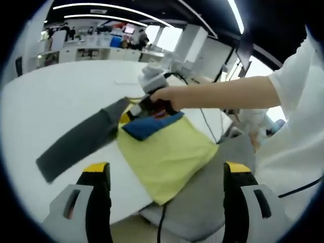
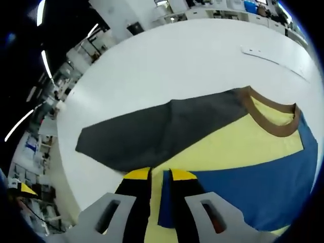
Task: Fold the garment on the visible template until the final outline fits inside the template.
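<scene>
Pinching the garment (image 2: 238, 147) at six o'clock, right gripper (image 2: 161, 178) is mid-fold; left gripper (image 1: 167, 174), jaws spread, must grab next.

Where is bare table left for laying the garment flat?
The white table is bare beyond the grey sleeve and the brown collar, toward the far edge. Near the right gripper it is crowded: yellow and blue cloth lie around its jaws.
</scene>
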Available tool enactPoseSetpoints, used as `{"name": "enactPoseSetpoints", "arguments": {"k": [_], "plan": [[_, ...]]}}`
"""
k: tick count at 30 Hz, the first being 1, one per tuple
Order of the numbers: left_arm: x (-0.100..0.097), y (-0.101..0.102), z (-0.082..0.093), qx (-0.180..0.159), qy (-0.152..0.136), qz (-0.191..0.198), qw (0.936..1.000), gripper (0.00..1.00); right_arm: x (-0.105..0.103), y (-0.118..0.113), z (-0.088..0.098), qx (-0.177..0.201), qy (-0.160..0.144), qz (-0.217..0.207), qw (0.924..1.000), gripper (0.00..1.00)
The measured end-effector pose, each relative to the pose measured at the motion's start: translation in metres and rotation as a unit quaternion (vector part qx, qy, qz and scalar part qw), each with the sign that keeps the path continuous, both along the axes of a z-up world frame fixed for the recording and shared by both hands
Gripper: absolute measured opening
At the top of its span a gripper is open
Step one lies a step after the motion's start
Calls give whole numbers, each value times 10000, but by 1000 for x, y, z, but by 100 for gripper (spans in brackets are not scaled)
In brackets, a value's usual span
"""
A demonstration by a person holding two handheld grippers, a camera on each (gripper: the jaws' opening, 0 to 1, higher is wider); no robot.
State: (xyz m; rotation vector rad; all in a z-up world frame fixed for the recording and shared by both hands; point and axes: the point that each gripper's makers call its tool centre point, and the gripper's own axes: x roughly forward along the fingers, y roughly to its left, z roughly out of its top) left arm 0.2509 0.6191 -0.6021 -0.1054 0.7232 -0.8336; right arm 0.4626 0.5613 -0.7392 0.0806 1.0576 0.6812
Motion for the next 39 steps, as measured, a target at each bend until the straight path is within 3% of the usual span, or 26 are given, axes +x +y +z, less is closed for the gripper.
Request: {"name": "enactPoseSetpoints", "arguments": {"k": [19, 23, 39], "plan": [[-6, -14, 13, 213, -129, -29, 9997, 89, -33, -30, 32, 274, -346, 501, 9978, 34], [-6, -21, 17, 242, -167, -47, 9996, 89, -38, -43, 43, 332, -472, 536, 9969, 37], [-2, -35, 27, 331, -300, -27, 9990, 89, -63, -91, 57, 459, -612, 546, 9956, 50]]}}
